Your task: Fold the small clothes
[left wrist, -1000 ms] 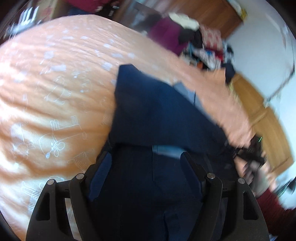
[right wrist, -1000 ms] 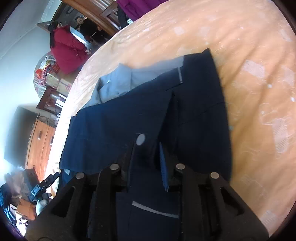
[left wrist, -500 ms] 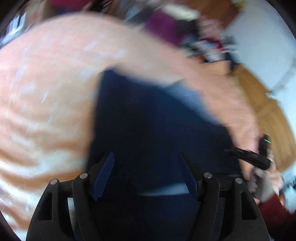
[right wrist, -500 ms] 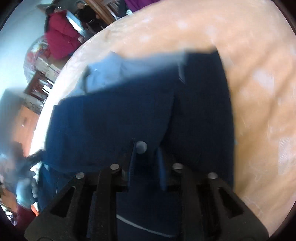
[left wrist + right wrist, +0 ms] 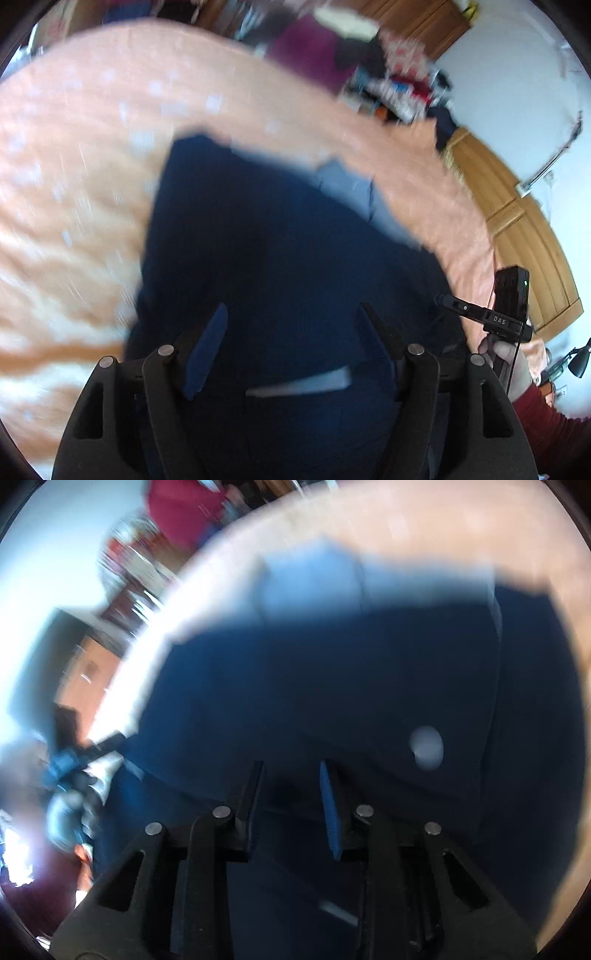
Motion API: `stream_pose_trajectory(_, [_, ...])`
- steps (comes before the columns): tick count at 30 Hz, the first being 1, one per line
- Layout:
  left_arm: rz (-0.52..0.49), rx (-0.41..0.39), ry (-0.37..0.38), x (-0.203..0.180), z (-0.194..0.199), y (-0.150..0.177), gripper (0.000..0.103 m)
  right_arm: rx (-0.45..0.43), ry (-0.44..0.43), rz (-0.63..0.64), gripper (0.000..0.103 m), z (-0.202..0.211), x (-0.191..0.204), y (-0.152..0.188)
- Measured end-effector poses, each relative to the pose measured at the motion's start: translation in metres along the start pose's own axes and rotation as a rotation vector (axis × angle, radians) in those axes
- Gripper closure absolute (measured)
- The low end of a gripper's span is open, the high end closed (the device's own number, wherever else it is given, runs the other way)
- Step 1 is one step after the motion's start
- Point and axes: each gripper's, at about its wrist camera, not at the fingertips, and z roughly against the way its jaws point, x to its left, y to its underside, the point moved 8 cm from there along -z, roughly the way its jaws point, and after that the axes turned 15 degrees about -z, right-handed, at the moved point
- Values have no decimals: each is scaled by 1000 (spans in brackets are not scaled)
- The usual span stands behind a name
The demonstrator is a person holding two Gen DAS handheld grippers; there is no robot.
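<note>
The navy garment (image 5: 280,251) lies on the bed (image 5: 92,155), spreading ahead of and beneath both pairs of fingers. Left gripper (image 5: 291,314) gapes wide; right gripper (image 5: 291,771) stands parted, holding nothing. Bare orange bedspread surrounds the cloth's far edges.

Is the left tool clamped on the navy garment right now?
No, the left tool has its fingers spread wide over the navy garment, with cloth showing in the gap between them.
</note>
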Motion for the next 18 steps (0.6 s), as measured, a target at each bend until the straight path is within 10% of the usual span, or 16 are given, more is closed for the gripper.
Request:
stream_pose_trajectory(10, [56,43,-158,42,49,33,27,-51,-1,-50,70,36,-18,17])
stream_pose_trajectory(18, [142,4,-331,78,152,106,14,-172,80,-144,33,137,-38,68])
